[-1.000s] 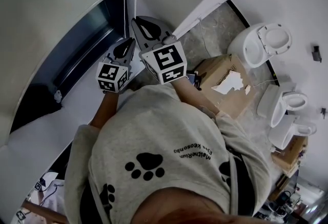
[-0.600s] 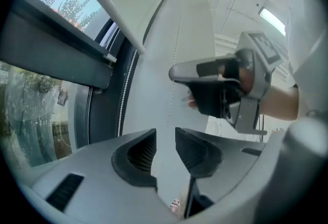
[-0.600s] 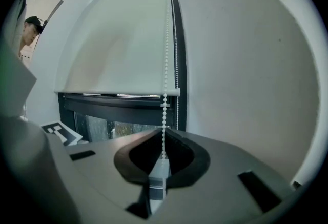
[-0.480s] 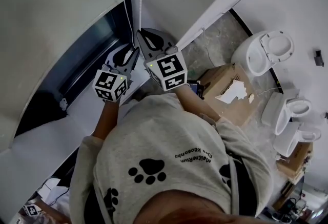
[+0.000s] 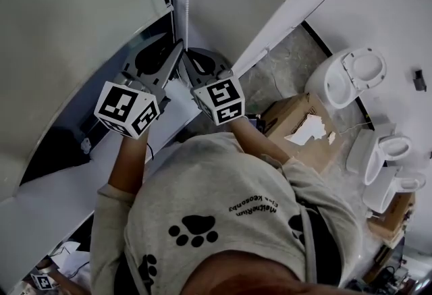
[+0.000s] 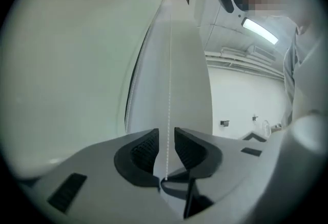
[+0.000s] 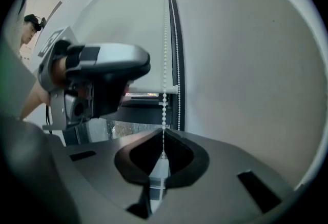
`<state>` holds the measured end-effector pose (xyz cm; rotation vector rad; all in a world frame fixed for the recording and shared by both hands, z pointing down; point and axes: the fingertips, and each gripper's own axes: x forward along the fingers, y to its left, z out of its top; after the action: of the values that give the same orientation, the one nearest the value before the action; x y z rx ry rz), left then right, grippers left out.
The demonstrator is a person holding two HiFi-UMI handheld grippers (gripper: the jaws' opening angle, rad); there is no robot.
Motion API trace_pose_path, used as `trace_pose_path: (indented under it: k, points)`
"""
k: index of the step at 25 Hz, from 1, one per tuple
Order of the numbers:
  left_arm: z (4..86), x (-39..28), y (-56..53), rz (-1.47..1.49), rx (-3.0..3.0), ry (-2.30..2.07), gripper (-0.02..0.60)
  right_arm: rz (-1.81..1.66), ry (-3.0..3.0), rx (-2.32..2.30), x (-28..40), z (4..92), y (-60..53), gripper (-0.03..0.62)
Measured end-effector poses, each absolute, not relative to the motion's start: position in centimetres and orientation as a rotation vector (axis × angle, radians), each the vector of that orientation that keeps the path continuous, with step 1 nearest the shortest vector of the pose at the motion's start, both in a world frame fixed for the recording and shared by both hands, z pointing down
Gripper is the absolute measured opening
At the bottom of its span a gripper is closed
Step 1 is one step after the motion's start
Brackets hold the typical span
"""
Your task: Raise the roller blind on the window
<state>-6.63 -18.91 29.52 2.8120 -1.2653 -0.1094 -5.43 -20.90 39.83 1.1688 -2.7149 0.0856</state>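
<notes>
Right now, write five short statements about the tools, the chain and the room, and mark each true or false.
1. The right tool is shut on the bead chain. True.
2. The left tool clamps the chain. False: its jaws stand apart, closing, with the chain between them not pinched.
3. White toilets stand on the floor. True.
4. The cardboard box is intact. False: its top is torn.
5. The person's shirt is plain. False: it bears paw prints.
</notes>
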Motion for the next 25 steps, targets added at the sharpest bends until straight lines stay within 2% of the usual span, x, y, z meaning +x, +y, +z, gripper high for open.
trace_pose_path:
  k: [8, 9, 10, 11, 12, 25]
  points:
    - [21.8, -4.8, -20.9, -0.132, 2.971, -1.251, 0.101, -0.003, -2.697, 1.162, -6.0, 39.4, -21.0, 0.012]
    - [21.4, -4.6, -21.1, -0.123, 2.979, -1.254, 0.092, -0.004, -2.698, 1.16, -6.1, 39.5, -21.0, 0.012]
    - [21.2, -4.6, -21.4, -0.107, 2.985, -1.257, 0.047, -0.007, -2.698, 1.158, -6.2, 39.5, -20.9, 0.012]
    - [21.1, -4.5, -21.5, -0.088, 2.987, -1.258, 0.015, -0.009, -2.698, 1.159, -6.2, 39.5, -20.9, 0.012]
    - [21.1, -4.5, -21.6, -0.074, 2.987, -1.257, 0.011, -0.01, -2.698, 1.162, -6.3, 39.5, -20.9, 0.012]
    - [24.3, -5.3, -21.5, -0.042, 2.91, -1.259, 0.008, 0.051, -2.657, 1.179, -6.3, 42.6, -20.9, 0.012]
